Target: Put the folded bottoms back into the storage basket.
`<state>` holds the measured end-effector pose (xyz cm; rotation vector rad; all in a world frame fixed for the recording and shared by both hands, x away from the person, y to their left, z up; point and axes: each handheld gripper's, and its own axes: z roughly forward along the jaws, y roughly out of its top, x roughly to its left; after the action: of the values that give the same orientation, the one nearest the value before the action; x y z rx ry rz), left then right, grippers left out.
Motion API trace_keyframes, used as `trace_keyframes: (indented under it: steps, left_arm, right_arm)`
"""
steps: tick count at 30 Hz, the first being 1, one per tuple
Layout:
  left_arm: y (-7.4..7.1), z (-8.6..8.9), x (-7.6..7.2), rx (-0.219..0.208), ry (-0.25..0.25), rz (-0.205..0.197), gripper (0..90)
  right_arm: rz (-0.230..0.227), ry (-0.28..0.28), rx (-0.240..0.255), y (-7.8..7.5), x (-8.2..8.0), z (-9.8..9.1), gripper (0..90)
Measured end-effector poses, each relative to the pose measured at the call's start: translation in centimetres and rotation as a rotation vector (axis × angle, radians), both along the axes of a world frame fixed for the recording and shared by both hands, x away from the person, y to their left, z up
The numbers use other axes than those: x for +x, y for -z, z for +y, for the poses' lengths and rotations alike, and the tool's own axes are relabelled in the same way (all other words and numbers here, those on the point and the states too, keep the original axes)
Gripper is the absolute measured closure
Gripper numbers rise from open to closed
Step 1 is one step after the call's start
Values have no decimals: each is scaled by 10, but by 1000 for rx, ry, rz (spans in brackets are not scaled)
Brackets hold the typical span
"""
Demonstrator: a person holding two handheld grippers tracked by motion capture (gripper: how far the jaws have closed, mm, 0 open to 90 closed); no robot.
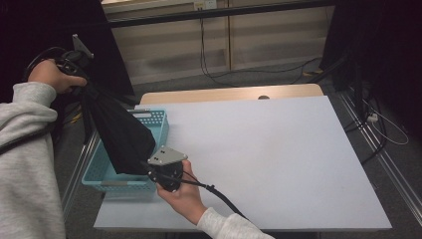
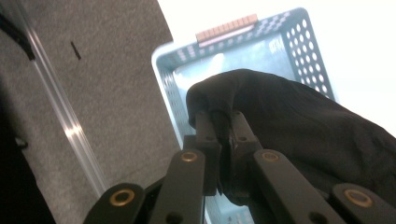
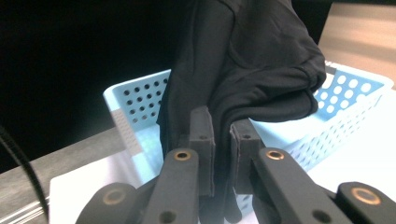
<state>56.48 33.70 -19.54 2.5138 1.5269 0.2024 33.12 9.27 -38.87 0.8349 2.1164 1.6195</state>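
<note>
Both grippers are gripping one black cloth (image 1: 122, 137), which is hanging stretched above the blue basket (image 1: 159, 119). Raised up and beyond the basket's far left corner, the left gripper (image 1: 79, 62) is pinching one end of the cloth, its jaws nearly together on a bunched fold (image 2: 219, 100). Just off the basket's near right corner, the right gripper (image 1: 158, 172) is clamping the cloth's lower edge, jaws likewise narrow on the fabric (image 3: 243, 70). The cloth's lowest part is probably hanging inside the basket, though the dark folds are hiding this
</note>
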Motion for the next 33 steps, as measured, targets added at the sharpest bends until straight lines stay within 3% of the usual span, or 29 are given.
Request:
trace_keyframes:
  steps: [1,2,3,4,5,6,8,18,25,33]
  left_arm:
    - [3,1,4,-9,-4,-22,855]
    - [7,1,8,-7,1,-69,831]
    - [12,1,10,8,-8,-89,726]
    - [20,1,12,31,-4,-81,564]
    - [23,1,12,31,-1,-84,491]
    - [26,1,11,16,-12,-99,490]
    - [32,1,7,6,-8,-87,435]
    - [57,-2,-18,-55,1,-75,348]
    - [73,-6,-31,-92,17,-73,316]
    - [87,-11,-41,-104,33,-65,286]
  right_arm:
    - [-4,4,-4,0,2,2,811]
    - [7,4,-5,1,5,6,776]
    - [17,5,-19,2,8,9,665]
    - [49,4,-34,3,11,10,589]
    - [71,-11,-41,3,11,8,608]
    - [55,-13,-42,3,10,6,604]
    - [28,-3,-54,2,8,-1,545]
    - [-3,11,-94,-1,3,-39,398]
    - [1,22,-95,0,5,-65,338]
    - [16,33,-90,5,4,-90,282]
